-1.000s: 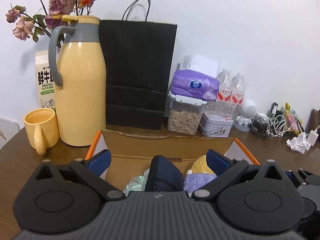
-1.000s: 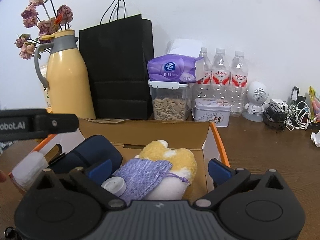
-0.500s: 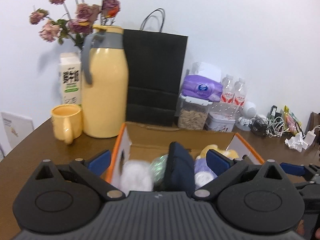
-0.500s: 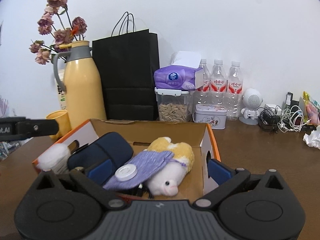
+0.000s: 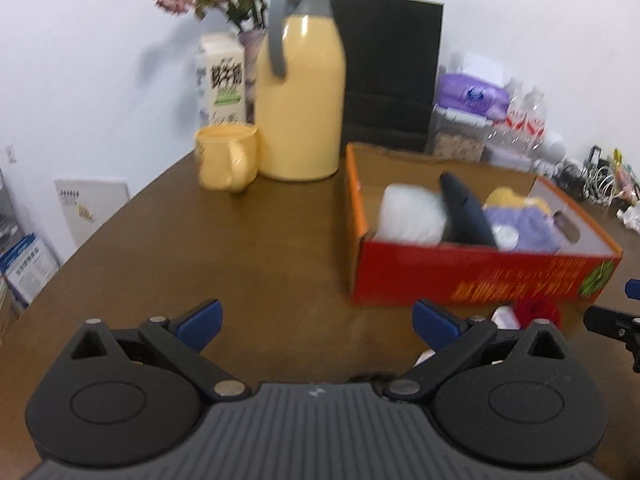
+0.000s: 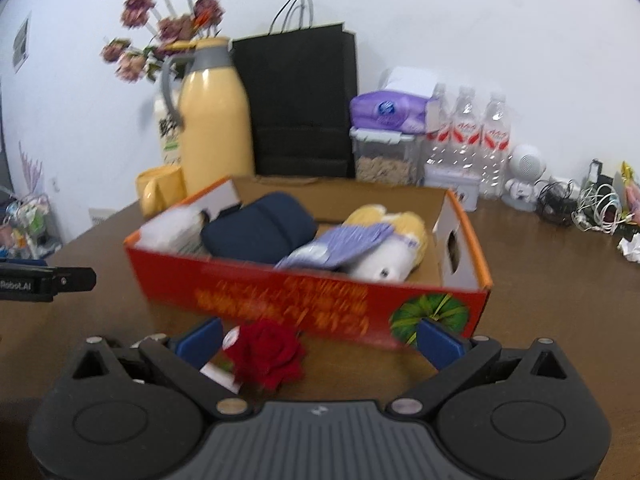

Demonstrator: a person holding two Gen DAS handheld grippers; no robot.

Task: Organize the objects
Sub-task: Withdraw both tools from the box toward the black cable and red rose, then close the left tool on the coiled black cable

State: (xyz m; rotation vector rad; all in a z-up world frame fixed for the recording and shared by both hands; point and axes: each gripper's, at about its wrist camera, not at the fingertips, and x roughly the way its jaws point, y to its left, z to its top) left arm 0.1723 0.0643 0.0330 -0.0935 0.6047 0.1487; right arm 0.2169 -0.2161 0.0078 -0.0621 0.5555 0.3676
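Left wrist view: brown table [image 5: 248,248], now shown in broad bare stretch; a second ago the red-orange cardboard box [image 5: 476,276] filled the near field directly under the jaws, now it stands ahead and right, its printed outer wall visible. Left gripper [image 5: 316,322]: jaws wide, nothing between them, pulled back from the box. Yellow thermos jug [image 5: 300,96] and yellow mug [image 5: 226,162] beyond the box's left end; milk carton [image 5: 221,80] behind the mug, plain only in this view.

Right wrist view: same box [image 6: 304,300], likewise farther off than before. Contents, seen better here: navy pouch [image 6: 260,232], yellow-white plush toy [image 6: 392,240], lavender knit bag [image 6: 340,242], white bundle [image 6: 176,232] at the left end. Right gripper [image 6: 318,340]: jaws wide, empty. Red rose [image 6: 266,354] lies on the table just before the box's front wall, near the left finger; the left view shows only a blurred red patch there.
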